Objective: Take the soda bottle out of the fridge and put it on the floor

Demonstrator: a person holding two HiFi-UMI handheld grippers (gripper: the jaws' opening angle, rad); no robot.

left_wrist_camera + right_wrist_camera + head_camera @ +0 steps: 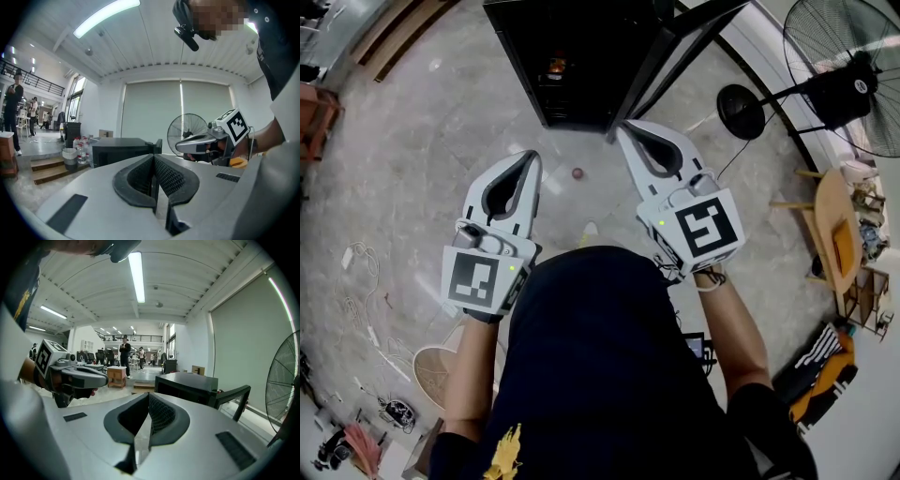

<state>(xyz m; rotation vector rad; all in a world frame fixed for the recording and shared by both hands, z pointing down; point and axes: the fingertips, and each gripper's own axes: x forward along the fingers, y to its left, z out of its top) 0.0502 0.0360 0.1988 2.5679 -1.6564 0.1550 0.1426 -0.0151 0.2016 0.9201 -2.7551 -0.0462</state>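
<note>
The black fridge (572,56) stands on the floor ahead of me with its door (675,47) swung open to the right. Inside its dark interior only a small orange patch of the soda bottle (555,66) shows; the rest is hidden. My left gripper (530,157) is held level, short of the fridge, shut and empty. My right gripper (623,129) is also shut and empty, its tip near the bottom corner of the open door. In the right gripper view the fridge (187,385) lies just beyond the closed jaws.
A standing fan (853,75) with a round base (741,111) is at the right, near a wooden chair (834,234). A small reddish object (577,173) lies on the floor between the grippers. Water bottles (79,150) and a bin stand left of the fridge.
</note>
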